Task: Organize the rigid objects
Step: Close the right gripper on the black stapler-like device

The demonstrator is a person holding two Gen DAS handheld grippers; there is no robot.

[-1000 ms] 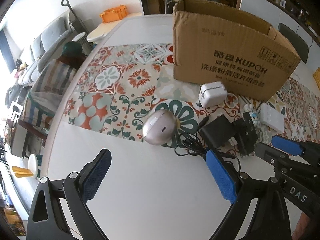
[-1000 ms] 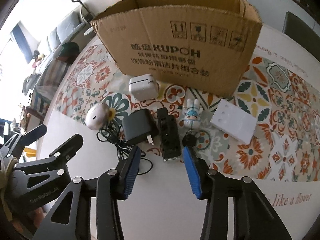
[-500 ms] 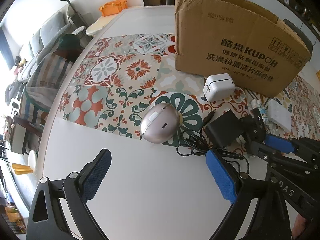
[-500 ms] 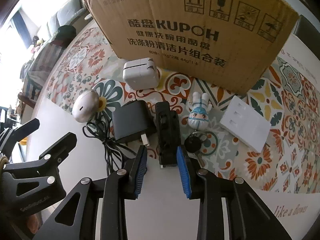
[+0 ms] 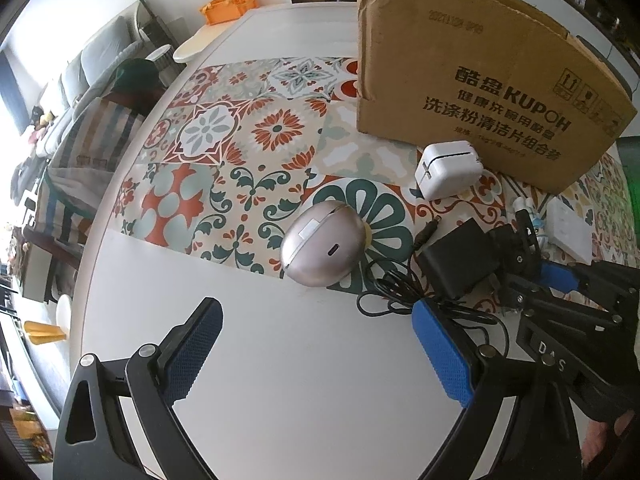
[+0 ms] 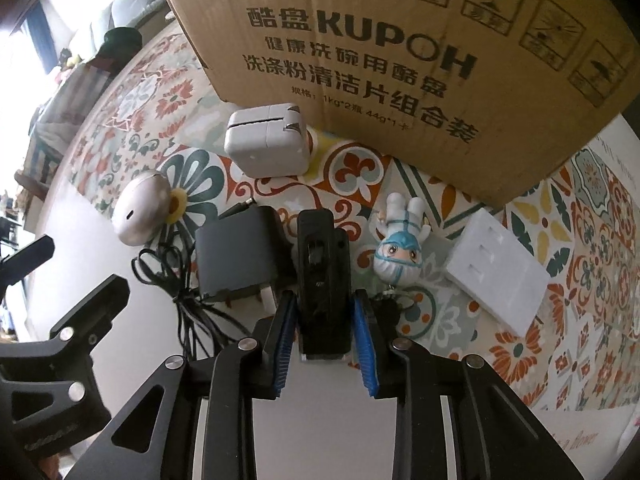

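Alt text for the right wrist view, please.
The right tongs are shut on a black oblong device lying on a patterned mat. A black power adapter and masked figurine flank it, before a cardboard box.

We count one cardboard box (image 6: 384, 60) at twelve o'clock in the right wrist view. Below it lie six loose things, one of each kind: one white cube charger (image 6: 267, 145) at eleven o'clock, one silver egg-shaped case (image 6: 140, 210) at nine o'clock, one black power adapter (image 6: 236, 256) with its one tangled cable (image 6: 188, 304), one long black device (image 6: 323, 276) at the centre, one small white-and-blue figurine (image 6: 400, 250) at three o'clock, and one flat white plate (image 6: 498, 276) further toward three o'clock.
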